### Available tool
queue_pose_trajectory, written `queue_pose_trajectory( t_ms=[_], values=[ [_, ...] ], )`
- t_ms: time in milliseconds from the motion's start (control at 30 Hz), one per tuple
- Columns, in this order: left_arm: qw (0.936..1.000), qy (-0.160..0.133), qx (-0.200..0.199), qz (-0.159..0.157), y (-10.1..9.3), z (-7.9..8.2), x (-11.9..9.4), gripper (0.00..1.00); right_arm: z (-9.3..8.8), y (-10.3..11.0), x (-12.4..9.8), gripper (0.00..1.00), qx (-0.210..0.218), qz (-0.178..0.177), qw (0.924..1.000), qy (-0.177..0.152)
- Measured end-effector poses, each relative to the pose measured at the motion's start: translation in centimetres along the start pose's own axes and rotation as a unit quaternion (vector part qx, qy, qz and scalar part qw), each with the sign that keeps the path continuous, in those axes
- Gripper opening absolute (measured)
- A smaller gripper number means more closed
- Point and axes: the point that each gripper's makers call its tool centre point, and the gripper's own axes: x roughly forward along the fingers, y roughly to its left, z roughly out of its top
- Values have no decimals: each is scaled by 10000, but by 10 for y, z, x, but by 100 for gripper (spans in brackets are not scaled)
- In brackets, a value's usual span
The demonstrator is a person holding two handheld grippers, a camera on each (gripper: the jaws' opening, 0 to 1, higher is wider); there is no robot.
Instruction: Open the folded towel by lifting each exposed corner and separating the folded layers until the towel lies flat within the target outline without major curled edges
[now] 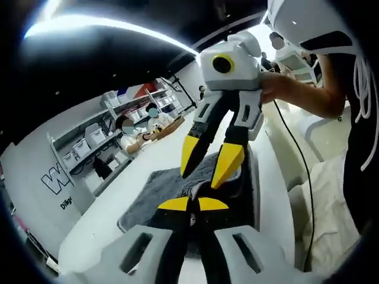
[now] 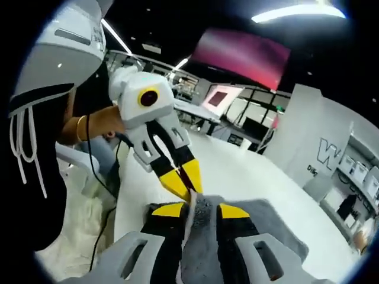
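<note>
Grey towel (image 1: pixel 172 189) spread on the white table (image 1: pixel 118 219), partly lifted. Left hand-held gripper (image 1: pixel 189 204) pinched shut on a towel edge; seen in the right gripper view (image 2: pixel 185 180) with tips together on the fabric. Right hand-held gripper (image 2: pixel 198 209) clamped on a raised towel (image 2: pixel 204 236) fold; in the left gripper view (image 1: pixel 208 161), jaws slightly parted.

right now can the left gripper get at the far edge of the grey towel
Probably not straight away: the left gripper is shut low over the grey towel's near part, and the right gripper hangs open just ahead of it, between it and the far edge.
</note>
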Motion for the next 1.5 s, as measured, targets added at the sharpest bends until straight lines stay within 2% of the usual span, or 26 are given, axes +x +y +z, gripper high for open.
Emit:
queue_pose_trajectory(
  t_ms=[233, 667, 1133, 1267, 1500],
  values=[
    [9999, 15, 150, -66, -1, 0, 0, 2, -3, 5, 11, 17, -97, 107, 9999, 94],
    [9997, 29, 241, -104, -1, 1, 0, 2, -6, 5, 25, 13, -869, 23, 9952, 439],
    [9997, 57, 230, -107, 1, 0, -1, 2, -9, 7, 27, 1, -873, 68, 9953, 411],
    [9999, -14, 93, 51, 6, 0, -6, 3, -7, 4, 26, 0, -909, -12, 9951, 377],
    [9994, 216, -11, 268, 16, -15, -9, 10, -3, -6, 21, 0, -739, -202, 9968, 236]
  ],
)
